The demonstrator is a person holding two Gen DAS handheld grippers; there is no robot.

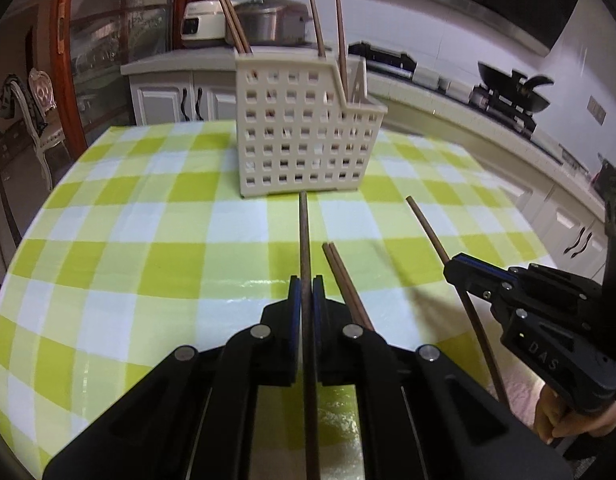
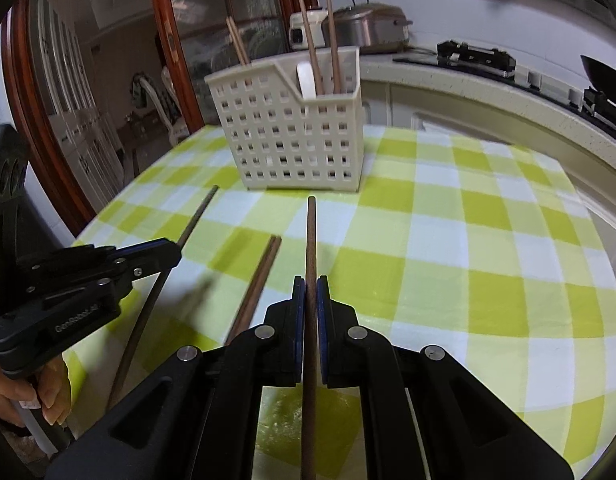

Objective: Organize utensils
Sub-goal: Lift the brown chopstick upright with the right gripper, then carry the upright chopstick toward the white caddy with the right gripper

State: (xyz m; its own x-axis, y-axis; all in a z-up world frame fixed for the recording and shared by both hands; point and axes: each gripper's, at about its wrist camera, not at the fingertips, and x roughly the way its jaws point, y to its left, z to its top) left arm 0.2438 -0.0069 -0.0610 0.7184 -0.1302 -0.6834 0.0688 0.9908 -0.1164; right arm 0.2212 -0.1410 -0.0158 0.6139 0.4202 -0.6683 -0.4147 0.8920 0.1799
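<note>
Left wrist view: my left gripper (image 1: 306,280) fills the lower centre of the frame, its fingers (image 1: 295,300) pinching a dark brown chopstick (image 1: 304,236) that runs straight up the frame, its tip ending just short of the utensil basket (image 1: 304,128). The basket, a cream perforated caddy, stands upright on the desk (image 1: 148,240), which wears a green-and-white checked cloth, at upper centre. Several chopsticks in the basket (image 1: 316,24) stand upright or lean, their ends above the rim. A loose pair of chopsticks (image 1: 339,276) lies side by side on the cloth, just right of my left fingers. At right, my right gripper (image 1: 451,270) pinches a second dark chopstick (image 1: 425,226), whose tip points toward the upper left. A hand (image 1: 563,420) grips its handle at lower right.

Right wrist view: the right gripper (image 2: 310,280) sits lower centre, fingers (image 2: 323,300) pressed on its chopstick (image 2: 311,236), which points up toward the basket (image 2: 292,136). A white rounded utensil (image 2: 306,78) stands in the basket's lower front compartment beside two chopsticks. The loose pair (image 2: 264,272) lies left of the fingers. The left gripper (image 2: 176,250) enters from the left edge, holding its chopstick (image 2: 198,212). A cooker pot (image 2: 367,26) stands on the far counter.
</note>
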